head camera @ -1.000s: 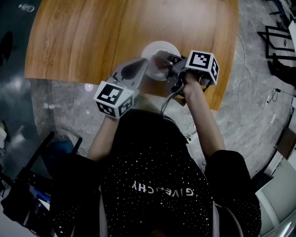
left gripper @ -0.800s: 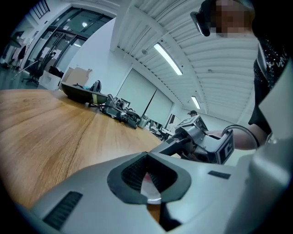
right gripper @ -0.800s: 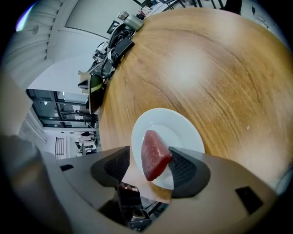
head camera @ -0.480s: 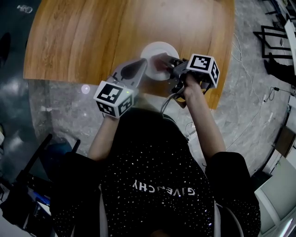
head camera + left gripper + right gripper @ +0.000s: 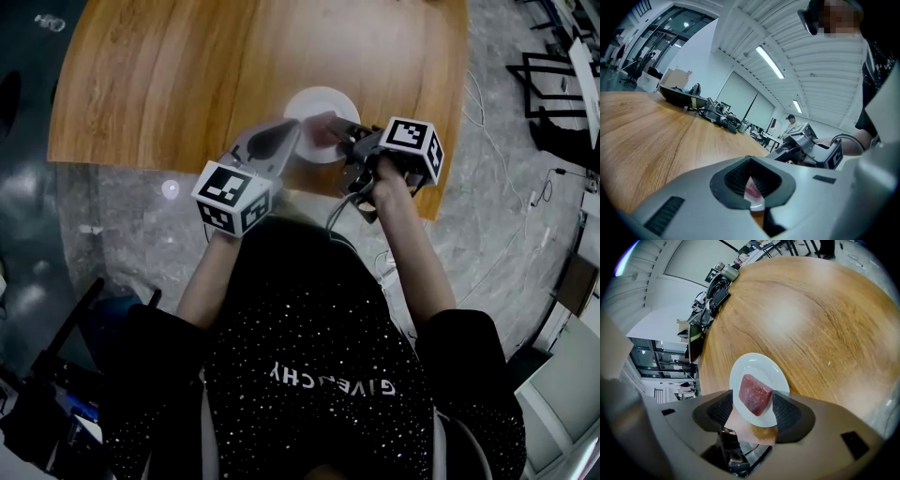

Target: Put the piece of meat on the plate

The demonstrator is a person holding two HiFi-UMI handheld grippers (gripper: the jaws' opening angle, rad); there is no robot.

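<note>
A dark red piece of meat lies on a small white plate near the front edge of the wooden table. My right gripper is open around the meat; a strip of plate shows between its left pad and the meat. In the head view the right gripper reaches over the plate from the right, with the pink meat at its tips. My left gripper hovers just left of the plate, shut and holding nothing. Through the slit of the left gripper a sliver of meat shows.
The round wooden table ends just below the plate, with grey stone floor beyond. Cables and black gear lie at the table's far end. A person stands far back in the room.
Both grippers have stayed almost still by the plate; the right gripper has shifted a little towards it. The meat remains between the right jaws.
</note>
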